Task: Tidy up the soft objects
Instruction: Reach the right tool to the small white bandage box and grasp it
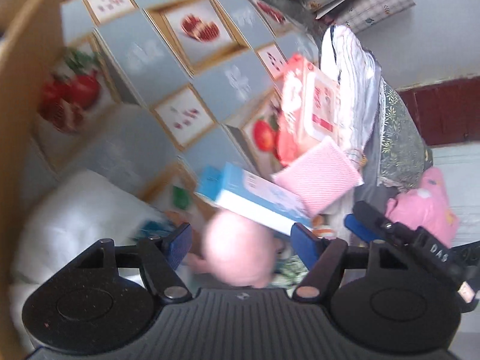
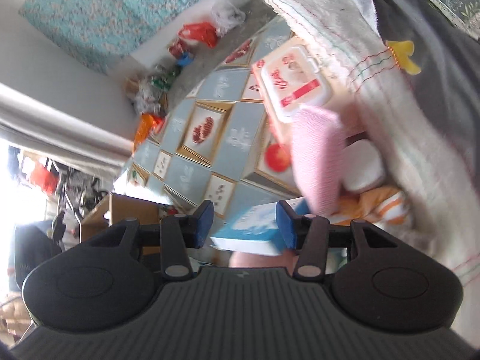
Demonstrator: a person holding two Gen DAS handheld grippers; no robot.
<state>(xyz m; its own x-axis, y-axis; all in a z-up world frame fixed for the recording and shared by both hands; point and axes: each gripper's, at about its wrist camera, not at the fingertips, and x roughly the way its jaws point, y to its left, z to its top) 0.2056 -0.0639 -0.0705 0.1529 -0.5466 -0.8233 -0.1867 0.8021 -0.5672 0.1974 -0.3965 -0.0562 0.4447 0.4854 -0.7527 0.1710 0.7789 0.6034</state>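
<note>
Two wrist views over a table with a fruit-print cloth [image 1: 168,69], both blurred. Left gripper [image 1: 241,244]: jaws apart; a pale pink soft ball [image 1: 240,249] lies between the blue pads, but the blur hides whether either pad touches it, and no squeeze shows. Right gripper [image 2: 245,223]: jaws apart, with the near end of a blue box [image 2: 252,231] between the pads; the right pad sits just beside its edge, contact unclear. The remaining items form a pile against stacked towels [image 1: 351,84]: a pink sponge [image 1: 318,177] rests tilted on the blue box, a wipes pack [image 1: 312,102] leans behind it, and a pink cloth [image 1: 426,207] lies at the far right near the right gripper's finger. A white bag [image 1: 81,210] sits at the left beside a cardboard wall [image 1: 21,90]. Handling, as judged: the ball looks light and yielding, so it should deform under the pads and is best taken across its middle with a gentle close. The sponge is light, springy and rough-faced, so slip is unlikely; grip its exposed lower edge. The wipes pack has a slick wrapper and more weight; hold it across the short sides below the lid.
</note>
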